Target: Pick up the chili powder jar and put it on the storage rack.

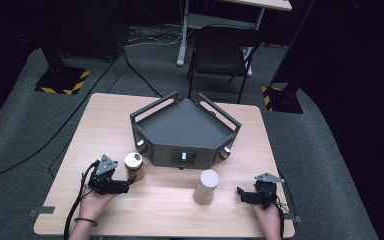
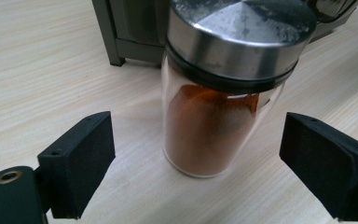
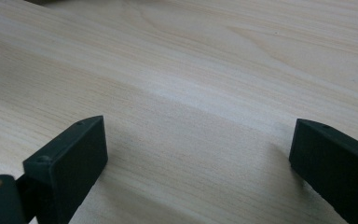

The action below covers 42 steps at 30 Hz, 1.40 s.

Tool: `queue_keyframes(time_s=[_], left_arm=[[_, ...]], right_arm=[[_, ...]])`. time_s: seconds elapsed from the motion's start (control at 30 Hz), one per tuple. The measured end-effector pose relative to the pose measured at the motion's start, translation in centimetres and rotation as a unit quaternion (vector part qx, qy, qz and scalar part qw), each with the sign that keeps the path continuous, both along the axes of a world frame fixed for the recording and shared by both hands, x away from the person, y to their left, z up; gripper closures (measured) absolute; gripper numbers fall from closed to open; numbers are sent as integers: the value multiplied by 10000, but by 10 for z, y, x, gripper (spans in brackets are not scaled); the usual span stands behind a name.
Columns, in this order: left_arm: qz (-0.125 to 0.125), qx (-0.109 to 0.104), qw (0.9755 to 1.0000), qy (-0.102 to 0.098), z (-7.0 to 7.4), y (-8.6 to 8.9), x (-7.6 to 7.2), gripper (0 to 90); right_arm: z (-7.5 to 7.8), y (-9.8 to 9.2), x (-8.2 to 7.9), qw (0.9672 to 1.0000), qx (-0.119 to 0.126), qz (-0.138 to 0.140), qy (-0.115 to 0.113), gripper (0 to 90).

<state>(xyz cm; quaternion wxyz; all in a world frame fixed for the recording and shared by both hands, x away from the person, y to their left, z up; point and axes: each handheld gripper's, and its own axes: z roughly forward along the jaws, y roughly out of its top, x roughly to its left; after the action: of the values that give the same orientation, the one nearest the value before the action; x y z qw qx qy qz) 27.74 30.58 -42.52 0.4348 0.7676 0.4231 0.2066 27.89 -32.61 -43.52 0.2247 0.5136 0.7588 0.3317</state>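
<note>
A glass spice jar (image 1: 134, 167) with a steel lid and orange-red powder stands upright on the table, left of the tray's front. In the left gripper view the jar (image 2: 209, 130) stands between the two black pads with a gap on each side. My left gripper (image 1: 130, 181) sits just in front of it, open. A tall pale cylindrical canister (image 1: 206, 186) stands near the table's middle front. My right gripper (image 1: 240, 194) rests low at the front right, to the right of the canister, open over bare wood (image 3: 196, 154).
A dark grey angular tray (image 1: 152, 126) with raised rails sits at the table's middle back, with knobs along its front face. A black chair (image 1: 222, 52) stands beyond the far table edge. Bare wood lies between the canister and the jar.
</note>
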Motion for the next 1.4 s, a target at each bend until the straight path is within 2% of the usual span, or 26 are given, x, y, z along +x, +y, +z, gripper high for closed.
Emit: queue_keyframes(time_s=[0.27,0.6,0.7,0.83,0.9,1.13,1.4], left_arm=[[-25,114,9999,37,1,-13,9,115],[89,52,9999,124,-5,-20,18,136],[82,110,9998,167,-7,-24,22,164],[59,132,9998,113,-10,-27,22,221],[13,191,9998,39,-10,-31,21,292],[46,264,9996,-24,-10,-34,19,302],[120,288,9995,4,-8,-37,18,304]], right_arm=[[0,0,0,10000,2,9,2,29],[0,0,1,10000,-3,21,2,26],[0,0,1,10000,0,19,5,26],[0,0,1,10000,-3,25,5,26],[0,0,1,10000,-2,27,5,26],[0,0,1,10000,-2,27,6,26],[0,0,1,10000,0,26,9,26]])
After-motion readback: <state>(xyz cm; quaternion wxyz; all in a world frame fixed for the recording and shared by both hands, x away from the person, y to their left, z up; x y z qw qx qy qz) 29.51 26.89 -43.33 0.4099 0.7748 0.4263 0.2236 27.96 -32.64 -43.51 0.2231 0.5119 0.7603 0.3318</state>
